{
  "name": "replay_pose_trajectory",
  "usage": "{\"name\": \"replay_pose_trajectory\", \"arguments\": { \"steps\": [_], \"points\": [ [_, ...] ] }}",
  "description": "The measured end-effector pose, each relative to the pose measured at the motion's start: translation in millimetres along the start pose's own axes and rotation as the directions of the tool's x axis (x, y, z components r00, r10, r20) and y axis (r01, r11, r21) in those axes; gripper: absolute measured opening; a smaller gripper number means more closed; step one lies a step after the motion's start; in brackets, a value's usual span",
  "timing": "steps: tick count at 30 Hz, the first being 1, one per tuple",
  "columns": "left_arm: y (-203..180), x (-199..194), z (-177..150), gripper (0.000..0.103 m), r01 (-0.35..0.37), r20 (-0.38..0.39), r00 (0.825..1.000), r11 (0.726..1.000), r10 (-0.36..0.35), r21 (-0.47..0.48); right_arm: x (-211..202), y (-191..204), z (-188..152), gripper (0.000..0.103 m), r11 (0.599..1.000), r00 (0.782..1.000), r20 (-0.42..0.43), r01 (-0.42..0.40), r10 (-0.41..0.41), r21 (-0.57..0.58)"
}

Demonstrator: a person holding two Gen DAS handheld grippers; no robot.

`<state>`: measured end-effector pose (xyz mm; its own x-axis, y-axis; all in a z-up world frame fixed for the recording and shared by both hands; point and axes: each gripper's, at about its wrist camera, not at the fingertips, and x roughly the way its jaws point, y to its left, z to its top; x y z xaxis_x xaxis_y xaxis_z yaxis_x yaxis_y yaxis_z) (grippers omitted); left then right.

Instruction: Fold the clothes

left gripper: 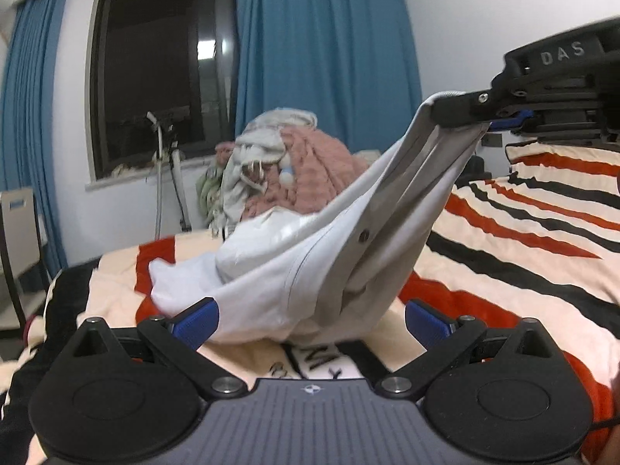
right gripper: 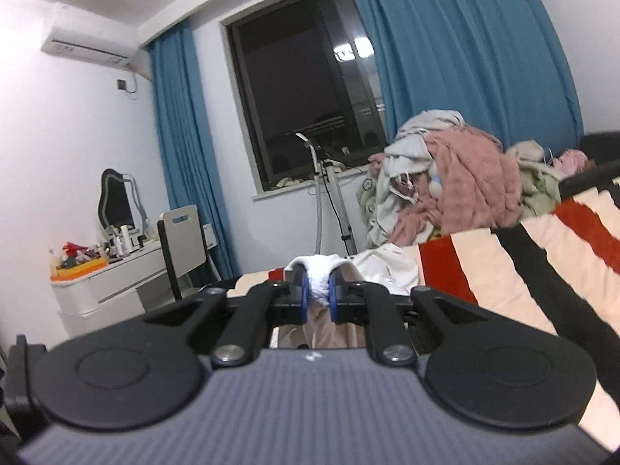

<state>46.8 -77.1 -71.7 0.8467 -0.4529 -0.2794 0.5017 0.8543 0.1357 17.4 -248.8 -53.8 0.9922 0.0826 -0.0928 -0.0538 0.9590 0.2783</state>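
The striped bedspread [left gripper: 523, 240] served as the landmark for everything else. One pale grey-white garment [left gripper: 310, 267] hung above it, stretched from a high corner down to a bunched heap resting on the bedspread. Its full shape was hard to read: folds overlapped, the lower part was crumpled, and only a single dark button showed on a seam.

The right gripper [left gripper: 471, 114] entered from the upper right of the bedspread in the left wrist view, its body cut off by the frame edge, and it was clenched on the garment's raised corner. In its own camera the right gripper [right gripper: 318, 290] showed two blue pads [right gripper: 304, 290] pressed close with white cloth pinched between them; most of the garment below was hidden behind the gripper body.

The left gripper [left gripper: 312, 319] sat low over the near part of the bedspread, released, its two blue pads [left gripper: 197, 319] spread wide on either side of the garment's lower heap. The left-hand pad lay against or just before the cloth; which, I could not tell.

Beyond the far edge of the bedspread rose one pile of clothes [left gripper: 286, 166], pink, grey and green, too tangled to count. Behind it stood one dark window [left gripper: 155, 77] between two blue curtains [left gripper: 325, 50]. Printed lettering on the bedspread near the left gripper was partly covered and unreadable.
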Motion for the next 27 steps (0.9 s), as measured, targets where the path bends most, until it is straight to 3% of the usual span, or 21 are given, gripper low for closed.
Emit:
{"name": "replay_pose_trajectory", "arguments": {
  "steps": [3, 8, 12, 15, 20, 23, 25, 27],
  "points": [
    [-10, 17, 0, 0.103, -0.034, 0.013, 0.999, 0.999, 0.034, 0.019, 3, -1, -4, 0.013, 1.0, 1.0, 0.004, 0.02, -0.02, 0.005],
    [4, 59, -7, 0.103, -0.165, -0.051, 0.986, 0.982, 0.161, -0.092, 10, -2, -15, 0.014, 0.999, 0.999, -0.009, 0.043, -0.043, -0.018],
    [27, 80, -20, 0.103, -0.306, -0.122, 0.949, 0.945, 0.292, -0.12, 18, -11, -21, 0.014, 0.997, 0.997, -0.03, 0.074, -0.073, 0.01],
    [46, 83, -26, 0.103, -0.344, -0.146, 0.934, 0.931, 0.326, -0.124, 28, -20, -25, 0.014, 0.993, 0.992, -0.062, 0.113, -0.111, 0.029],
    [48, 69, -13, 0.103, -0.415, -0.069, 0.909, 0.906, 0.41, -0.087, 42, -32, -38, 0.018, 0.971, 0.958, -0.161, 0.24, -0.235, 0.011],
    [45, 53, -7, 0.103, -0.434, -0.006, 0.9, 0.897, 0.435, -0.082, 52, -41, -49, 0.035, 0.95, 0.92, -0.249, 0.312, -0.302, 0.0],
    [42, 48, -1, 0.103, -0.434, 0.007, 0.9, 0.897, 0.436, -0.088, 56, -41, -57, 0.062, 0.942, 0.897, -0.296, 0.333, -0.327, -0.032],
    [43, 46, 3, 0.103, -0.434, 0.003, 0.899, 0.895, 0.437, -0.101, 60, -35, -64, 0.075, 0.941, 0.883, -0.33, 0.331, -0.334, -0.067]
  ]
}}
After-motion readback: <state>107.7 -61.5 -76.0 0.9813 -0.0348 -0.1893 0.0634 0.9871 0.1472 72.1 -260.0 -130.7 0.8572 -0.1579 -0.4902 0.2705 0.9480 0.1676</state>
